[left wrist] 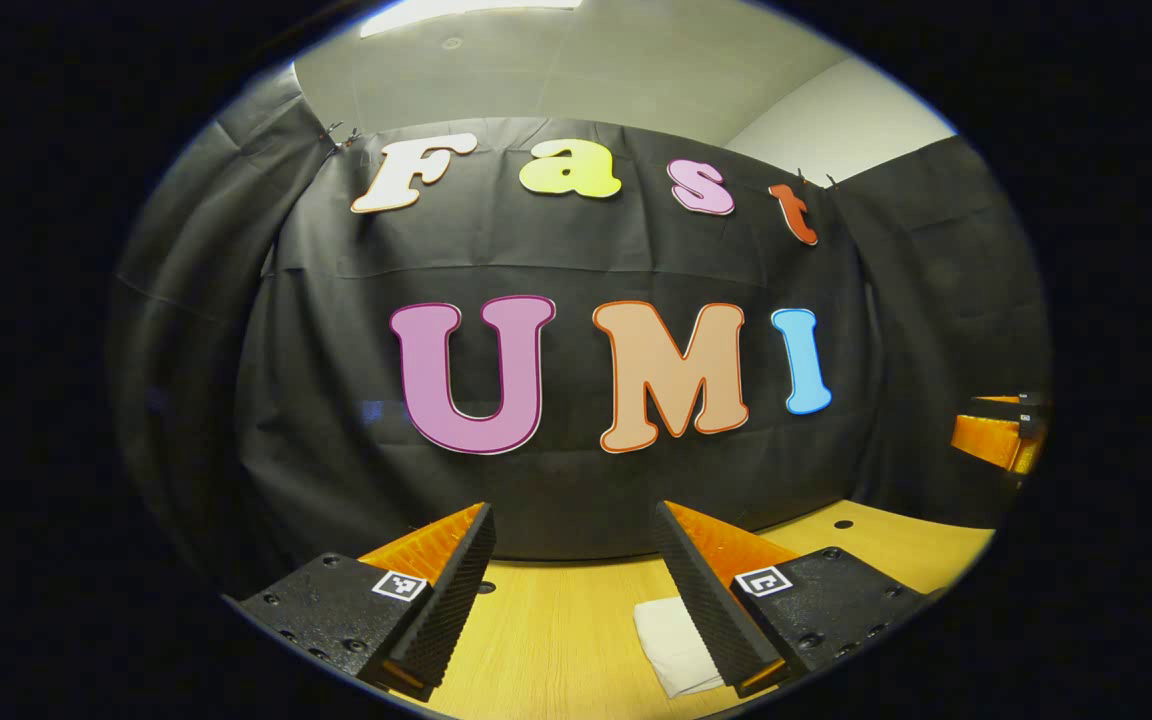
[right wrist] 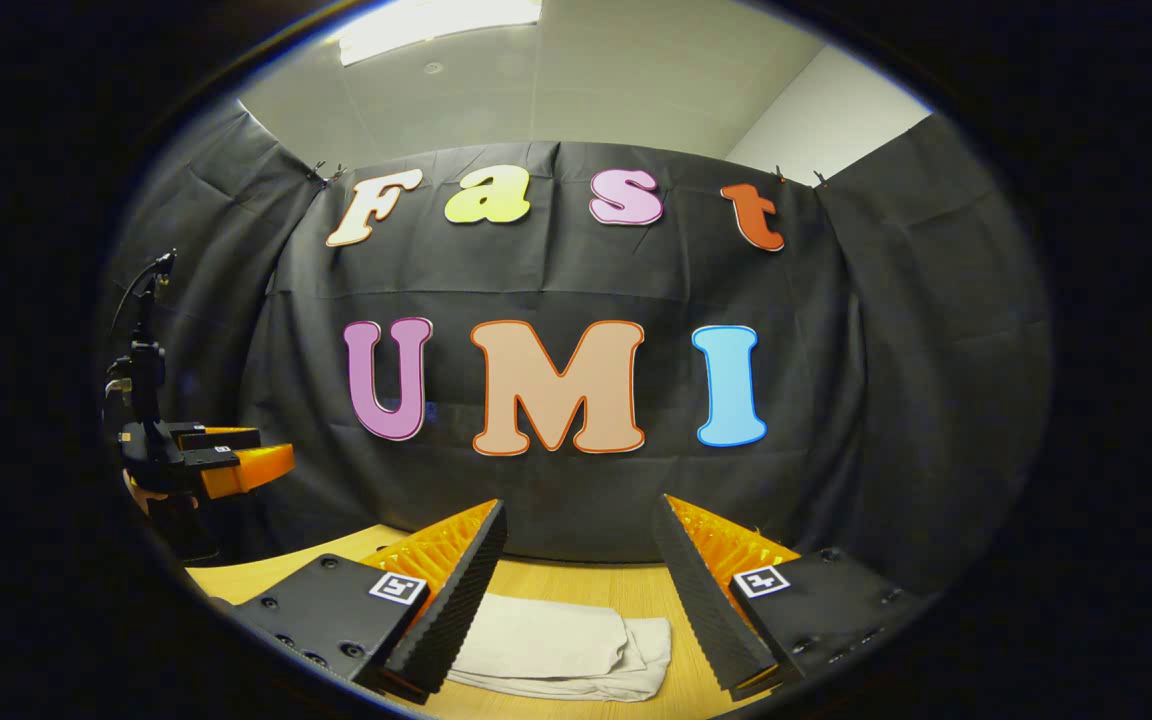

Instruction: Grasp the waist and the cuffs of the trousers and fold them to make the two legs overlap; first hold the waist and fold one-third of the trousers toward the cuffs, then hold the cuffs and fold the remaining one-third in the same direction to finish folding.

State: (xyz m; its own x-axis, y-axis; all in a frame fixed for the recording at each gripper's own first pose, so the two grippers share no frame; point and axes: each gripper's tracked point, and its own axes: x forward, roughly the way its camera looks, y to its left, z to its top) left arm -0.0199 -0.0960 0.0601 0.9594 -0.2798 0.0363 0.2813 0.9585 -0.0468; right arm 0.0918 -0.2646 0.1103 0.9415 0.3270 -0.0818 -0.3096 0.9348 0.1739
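both grippers (left wrist: 576, 590) (right wrist: 576, 590) open above folded trousers (right wrist: 556, 645).

- Trousers (right wrist: 556, 645): off-white, plain, no pattern.
- Table (left wrist: 556, 630): light yellow wood with fine grain and small dark round holes.
- Booth wall cloth (right wrist: 556, 280): black, creased.
- Ceiling (right wrist: 586, 90): pale grey-white, with a bright white light panel (right wrist: 436, 25).
- Room wall (left wrist: 836, 125): white.
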